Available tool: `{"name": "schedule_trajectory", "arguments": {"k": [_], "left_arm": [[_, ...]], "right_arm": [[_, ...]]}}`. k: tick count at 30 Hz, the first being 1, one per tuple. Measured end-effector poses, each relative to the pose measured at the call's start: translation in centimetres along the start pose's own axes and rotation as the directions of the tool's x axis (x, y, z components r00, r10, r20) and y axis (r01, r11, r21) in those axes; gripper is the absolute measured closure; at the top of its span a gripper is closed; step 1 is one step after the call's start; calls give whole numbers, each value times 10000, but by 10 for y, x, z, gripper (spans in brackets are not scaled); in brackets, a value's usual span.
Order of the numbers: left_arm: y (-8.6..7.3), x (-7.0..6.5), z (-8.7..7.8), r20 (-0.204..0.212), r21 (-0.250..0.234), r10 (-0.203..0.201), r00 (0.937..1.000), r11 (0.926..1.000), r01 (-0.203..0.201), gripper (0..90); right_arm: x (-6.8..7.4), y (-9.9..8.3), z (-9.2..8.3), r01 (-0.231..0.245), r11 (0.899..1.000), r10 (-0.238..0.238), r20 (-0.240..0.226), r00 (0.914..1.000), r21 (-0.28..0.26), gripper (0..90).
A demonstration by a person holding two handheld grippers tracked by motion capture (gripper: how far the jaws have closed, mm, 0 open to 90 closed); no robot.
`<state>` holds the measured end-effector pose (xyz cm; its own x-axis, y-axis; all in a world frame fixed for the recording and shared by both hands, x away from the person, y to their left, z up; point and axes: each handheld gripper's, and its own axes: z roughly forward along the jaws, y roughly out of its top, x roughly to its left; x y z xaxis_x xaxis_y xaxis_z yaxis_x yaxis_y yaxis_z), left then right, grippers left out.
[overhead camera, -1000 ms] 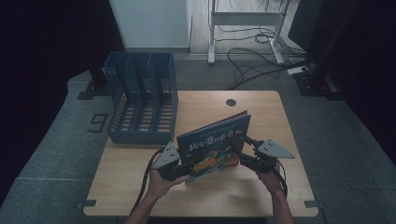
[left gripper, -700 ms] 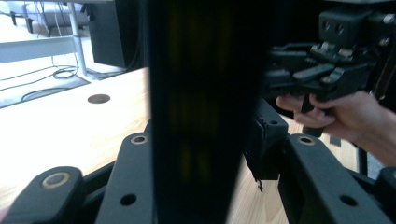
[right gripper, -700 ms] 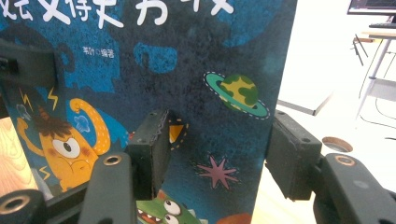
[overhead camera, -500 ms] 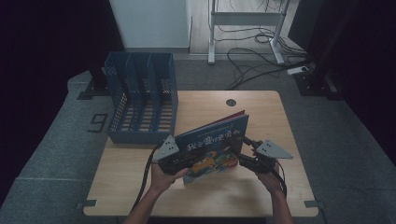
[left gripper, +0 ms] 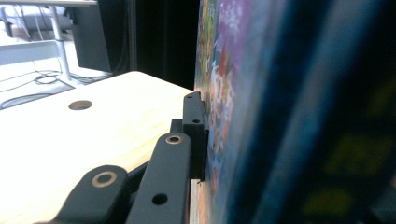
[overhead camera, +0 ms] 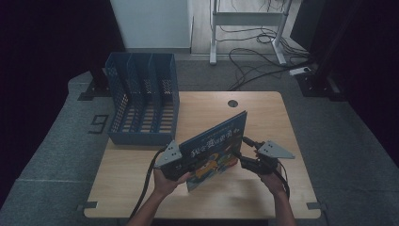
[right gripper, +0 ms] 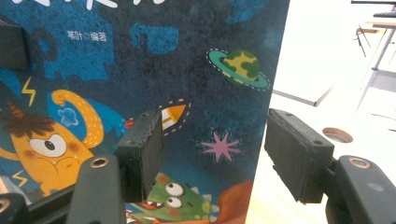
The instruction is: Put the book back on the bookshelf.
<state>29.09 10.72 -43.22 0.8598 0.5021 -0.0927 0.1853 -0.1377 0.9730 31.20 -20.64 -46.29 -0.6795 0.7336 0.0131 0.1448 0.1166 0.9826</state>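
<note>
your left gripper (overhead camera: 184, 165) has just closed and pinches the dark blue picture book with cartoon monsters (overhead camera: 214, 148), held tilted above the table. your right gripper (overhead camera: 248, 151) has been spreading, the book's edge loose between its pads. handover step; next, carry it to the blue slotted file rack (overhead camera: 143, 99).

I see the picture book (overhead camera: 214, 148) standing tilted on its lower edge on the near half of the table, front cover toward me, its top edge climbing toward two o'clock. The cover is dark blue with pale lettering across the top. In the right gripper view the book shows an orange one-eyed monster at nine o'clock, a green ringed planet at one o'clock, a small rocket at centre, a pink star and a green creature at six o'clock. In the left gripper view it is seen edge-on and blurred.
</note>
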Motion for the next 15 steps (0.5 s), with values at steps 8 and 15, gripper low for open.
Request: {"name": "schedule_trajectory", "arguments": {"k": [8, 15], "left_arm": [[0, -2, 0, -371, -46, -164, 9992, 9999, 162, 825], [4, 0, -1, -438, -379, -626, 9971, 9974, 610, 826]], "right_arm": [[-3, 0, -3, -126, 9998, 127, 108, 9999, -119, 359], [-4, 0, -4, -122, 9998, 125, 171, 9998, -153, 361]]}}
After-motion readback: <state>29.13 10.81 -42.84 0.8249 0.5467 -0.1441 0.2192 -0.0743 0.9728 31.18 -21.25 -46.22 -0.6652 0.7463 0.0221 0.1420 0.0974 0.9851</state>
